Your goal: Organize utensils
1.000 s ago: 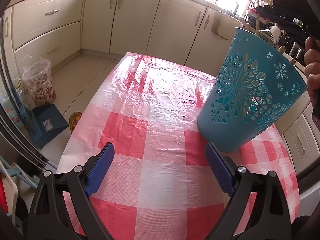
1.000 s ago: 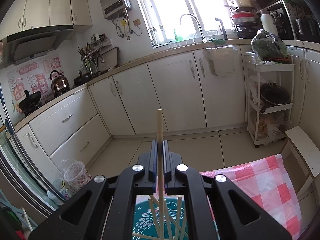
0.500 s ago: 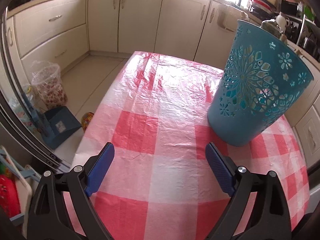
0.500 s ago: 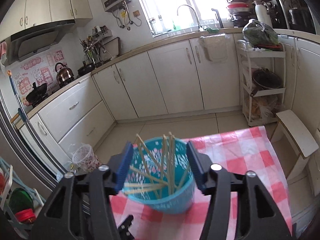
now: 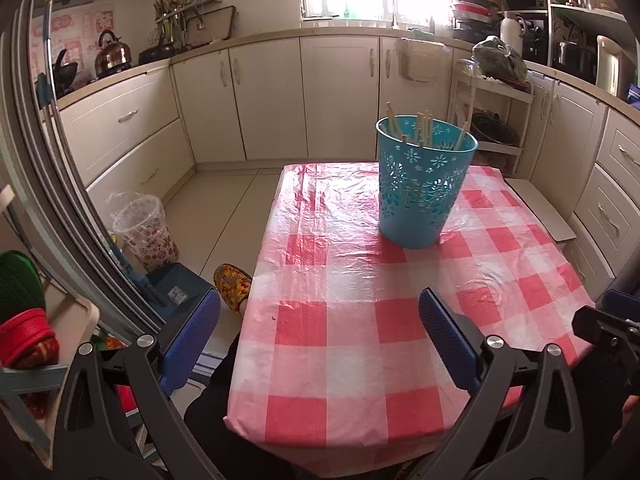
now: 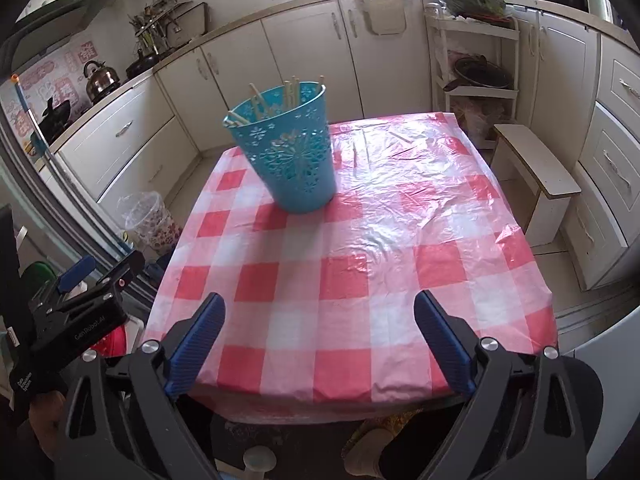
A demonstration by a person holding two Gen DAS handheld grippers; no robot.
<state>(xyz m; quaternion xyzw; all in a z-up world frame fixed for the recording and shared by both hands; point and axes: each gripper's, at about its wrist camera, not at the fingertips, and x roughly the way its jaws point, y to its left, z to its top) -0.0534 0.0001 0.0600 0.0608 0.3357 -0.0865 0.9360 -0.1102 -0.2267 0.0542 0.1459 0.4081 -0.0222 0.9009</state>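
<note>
A teal perforated basket [image 5: 422, 184] stands upright on the red-and-white checked tablecloth [image 5: 360, 320], toward the far half of the table. Several wooden chopsticks [image 5: 422, 128] stick up out of it. The basket also shows in the right wrist view [image 6: 288, 152] with the chopsticks [image 6: 276, 98] inside. My left gripper [image 5: 320, 344] is open and empty, pulled back over the near left edge of the table. My right gripper [image 6: 320, 344] is open and empty above the near edge, well short of the basket.
A wooden stool [image 6: 536, 172] stands right of the table. A patterned bin [image 5: 146, 232] and a blue dustpan [image 5: 176, 292] sit on the floor at the left. White cabinets [image 5: 280, 92] and a wire rack [image 6: 476, 60] line the back.
My right gripper let go of the chopstick, which now stands in the basket, and opened. Both grippers pulled back and up, away from the basket, to the table's near edge.
</note>
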